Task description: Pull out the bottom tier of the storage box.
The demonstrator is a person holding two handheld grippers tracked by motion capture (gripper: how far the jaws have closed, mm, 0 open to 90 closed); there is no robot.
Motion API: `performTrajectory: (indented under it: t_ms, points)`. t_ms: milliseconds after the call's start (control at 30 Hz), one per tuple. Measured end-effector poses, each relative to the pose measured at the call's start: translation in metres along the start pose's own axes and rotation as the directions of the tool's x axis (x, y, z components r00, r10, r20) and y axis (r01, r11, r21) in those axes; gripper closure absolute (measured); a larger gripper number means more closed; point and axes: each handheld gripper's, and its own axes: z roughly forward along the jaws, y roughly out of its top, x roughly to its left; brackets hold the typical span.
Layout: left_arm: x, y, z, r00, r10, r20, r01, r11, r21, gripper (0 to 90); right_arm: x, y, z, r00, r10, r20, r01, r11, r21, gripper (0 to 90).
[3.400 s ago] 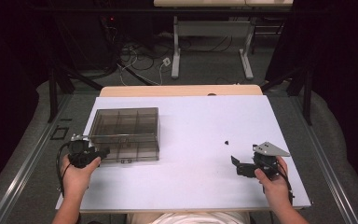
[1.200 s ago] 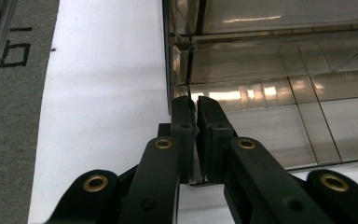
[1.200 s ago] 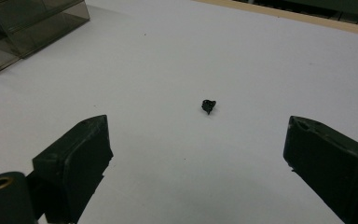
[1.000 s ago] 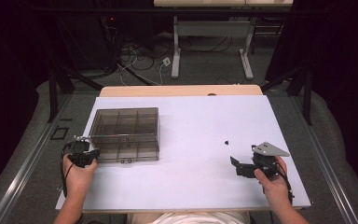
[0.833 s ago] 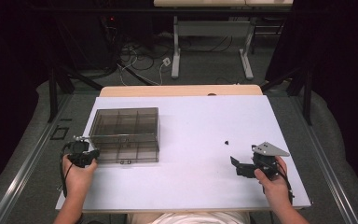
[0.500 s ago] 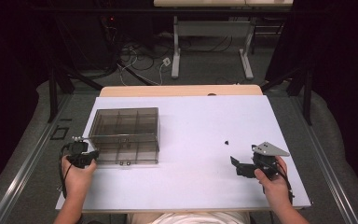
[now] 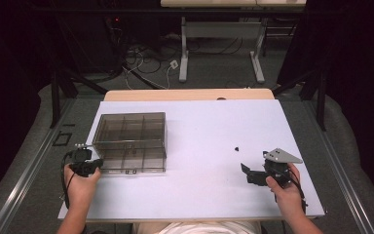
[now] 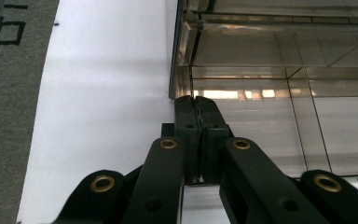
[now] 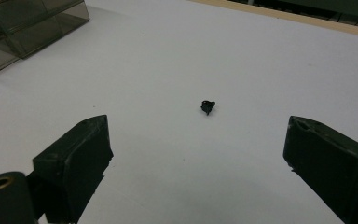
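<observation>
Box (image 7: 130, 141) of smoky clear plastic is sitting on the left half of the white table (image 7: 204, 195), its thin partition walls dividing it into square compartments, all of which are looking empty. Its walls are hard, glossy and straight-edged, and in the left gripper view they (image 8: 279, 93) are catching pale reflections. The left gripper (image 7: 97, 164) is lying level at the box's near left corner, its black jaws pressed fully together with their tips touching the corner edge (image 8: 196, 99); whether a thin lip of the plastic is pinched between them is impossible to tell. The left hand (image 7: 80, 183) is wrapped around the gripper's body just near the table's left edge.

A small black part (image 7: 236, 147), irregular and matte, is lying alone on the bare table, well to the right of the box. The right gripper (image 7: 246, 171) is resting low just near of it, its blocky jaws standing wide apart and holding nothing, with the part (image 9: 208, 107) lying ahead of them. The right hand (image 7: 285, 187) is gripping it from behind, the grey three-cornered plate on top.
</observation>
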Motion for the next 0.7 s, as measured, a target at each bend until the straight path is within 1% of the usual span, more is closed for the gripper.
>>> performTrajectory:
  t_ms: [67,100,167,267,367,467,600,700]
  points:
    - [0.0001,-0.0007,0.0000,1.0000,0.000,-0.003,0.000,1.0000,-0.005,88.7,0.0000,0.0001,-0.0001,1.0000,0.000,-0.001,0.000,1.000,0.000,7.0]
    - [0.0003,-0.0007,-0.0007,1.0000,-0.002,0.001,0.002,1.0000,0.002,88.7,-0.0001,0.0002,-0.0004,1.0000,-0.001,-0.001,0.001,1.000,0.005,7.0]
    - [0.0005,-0.0010,-0.0015,1.0000,-0.001,0.002,0.001,1.0000,0.008,88.8,-0.0002,0.0001,-0.0001,1.0000,0.001,0.000,-0.001,1.000,0.000,7.0]
    - [0.0000,-0.0021,-0.0014,1.0000,-0.006,0.000,0.006,1.0000,-0.001,88.7,0.0001,0.0002,-0.0005,1.0000,0.003,-0.002,-0.003,1.000,0.000,7.0]
    - [0.0000,-0.0027,-0.0020,1.0000,-0.003,-0.003,0.003,1.0000,0.001,88.7,0.0001,0.0001,-0.0005,1.0000,0.003,-0.001,-0.003,1.000,0.001,7.0]
    - [0.0001,-0.0031,-0.0033,1.0000,-0.006,0.003,0.006,0.9999,0.013,88.8,0.0001,0.0001,-0.0005,1.0000,0.003,-0.001,-0.003,1.000,0.002,7.0]
    - [0.0001,-0.0043,-0.0036,1.0000,-0.009,0.002,0.009,0.9999,0.006,88.7,0.0002,0.0001,-0.0005,1.0000,0.003,-0.001,-0.003,1.000,0.002,7.0]
    - [0.0003,-0.0049,-0.0048,1.0000,-0.007,0.006,0.007,0.9999,0.014,88.7,-0.0001,0.0002,-0.0010,1.0000,-0.004,0.003,0.004,1.000,0.005,7.0]
